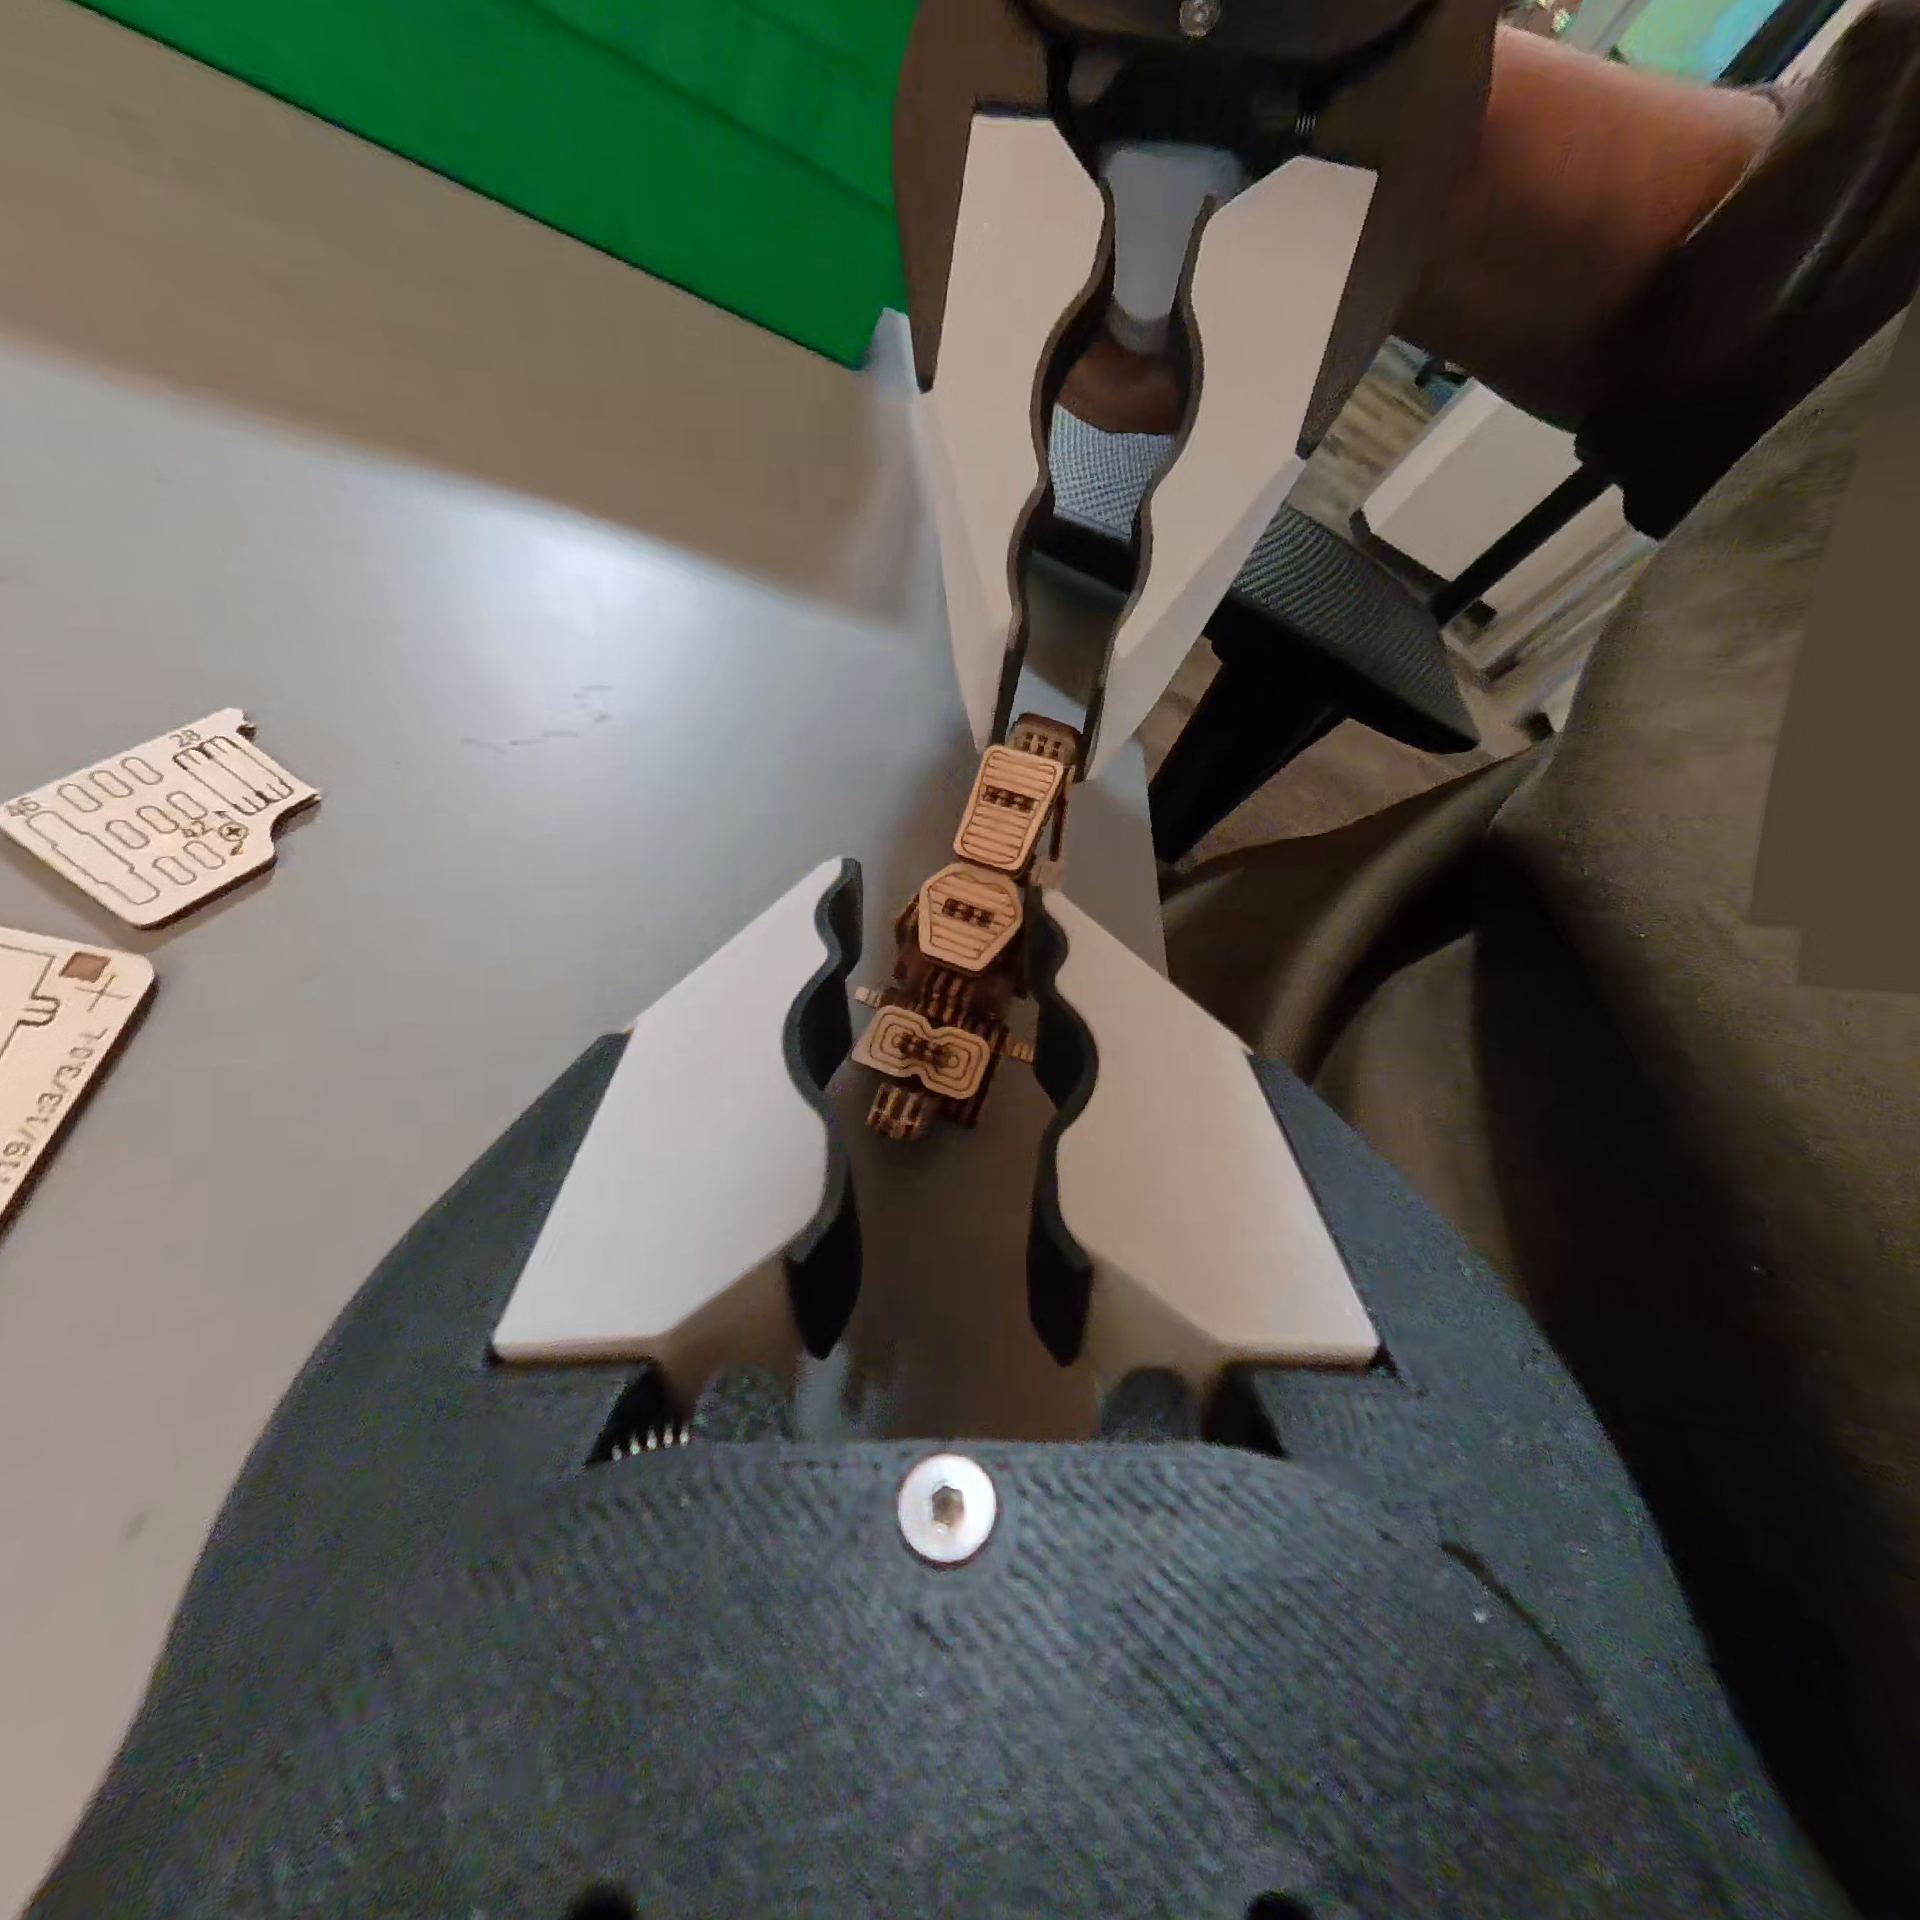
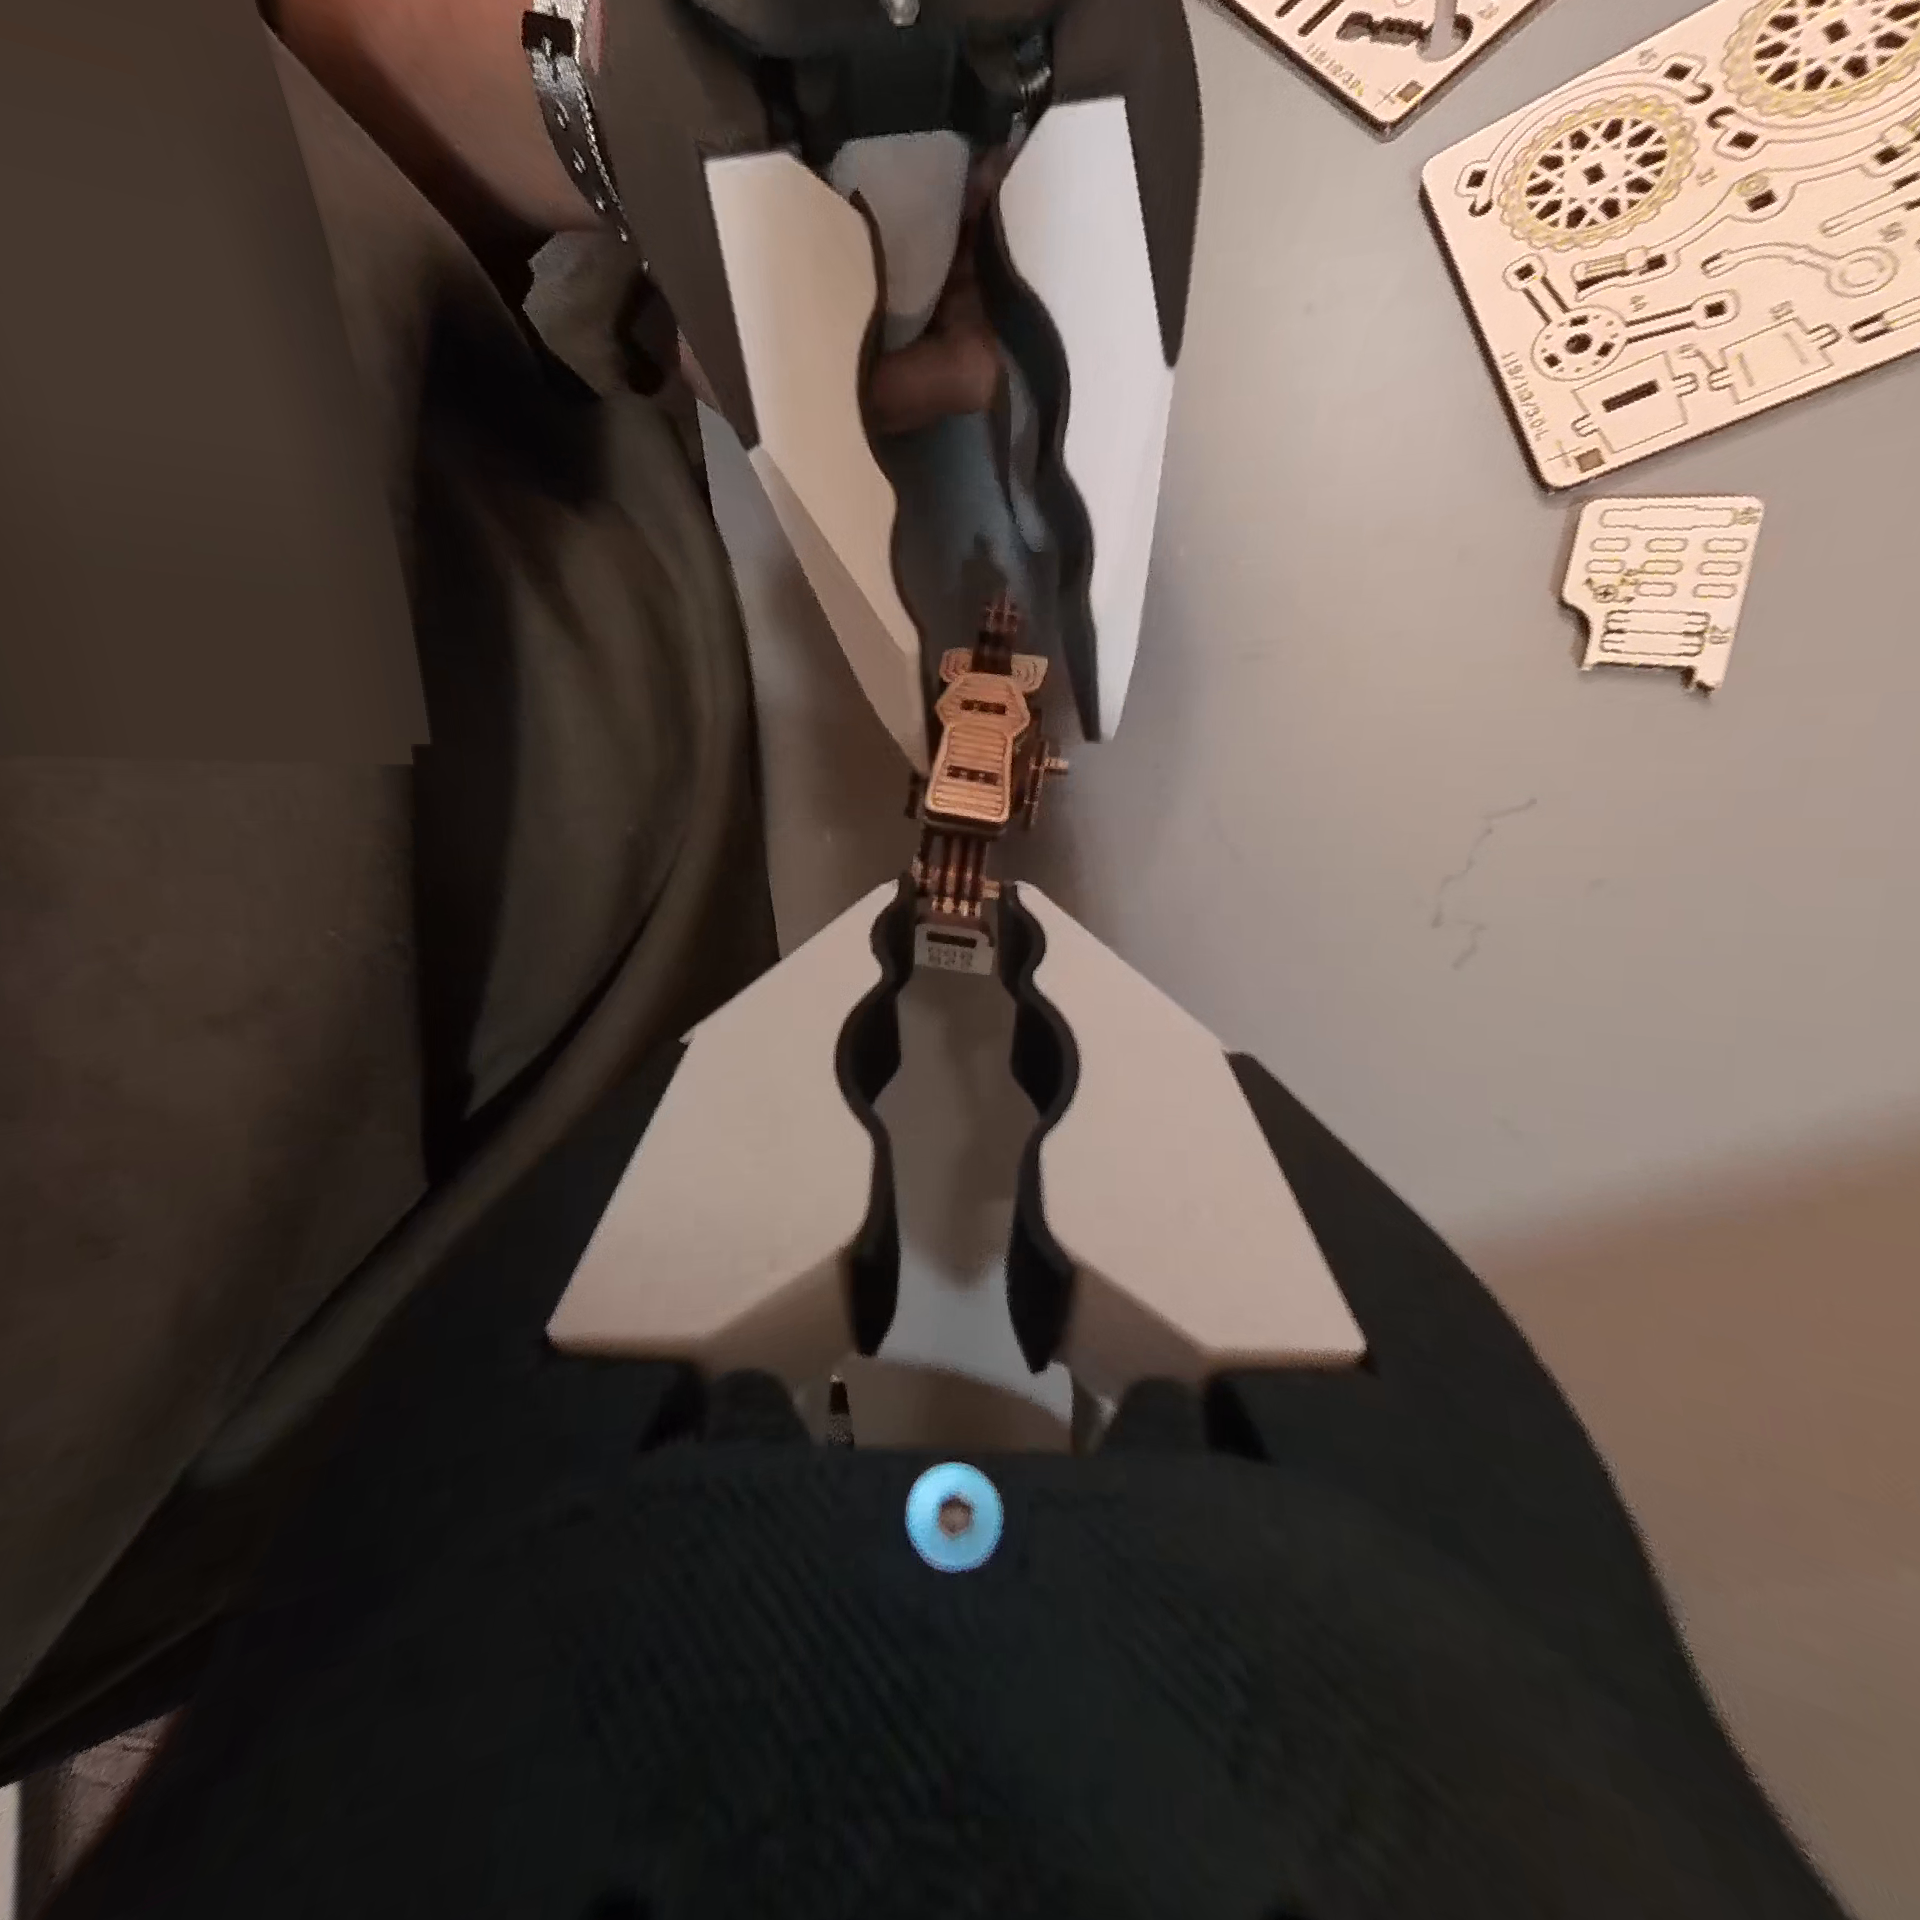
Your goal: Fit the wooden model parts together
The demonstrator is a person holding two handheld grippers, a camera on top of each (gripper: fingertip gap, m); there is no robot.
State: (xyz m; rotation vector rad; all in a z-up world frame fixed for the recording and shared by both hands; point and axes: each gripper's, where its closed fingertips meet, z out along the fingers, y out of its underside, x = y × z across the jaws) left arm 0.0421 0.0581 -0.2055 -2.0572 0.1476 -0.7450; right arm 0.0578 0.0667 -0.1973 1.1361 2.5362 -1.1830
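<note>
A small wooden model [image 1: 971,920], a chain of engraved light plates on dark slotted ribs, hangs in the air between my two grippers. My left gripper [image 1: 951,904] is closed around its near half, with the fingers on both sides. My right gripper [image 1: 1044,748] reaches in from above and pinches the model's far end. In the right wrist view the model [image 2: 977,769] runs from my right gripper [image 2: 958,904], shut on its slotted end, up to the left gripper [image 2: 1003,738]. The two grippers face each other tip to tip.
Laser-cut wooden part sheets lie on the grey table [image 1: 468,540]: a small one [image 1: 156,821] and a larger one [image 1: 52,1049] at left, and others in the right wrist view [image 2: 1683,260] [image 2: 1662,592]. A green backdrop [image 1: 623,135], a chair [image 1: 1330,613] and a person's arm [image 1: 1610,187] border the space. The grippers are tip to tip, or close to it. The green backdrop [image 1: 623,135] is about equally far from each gripper, around 25 centimeters.
</note>
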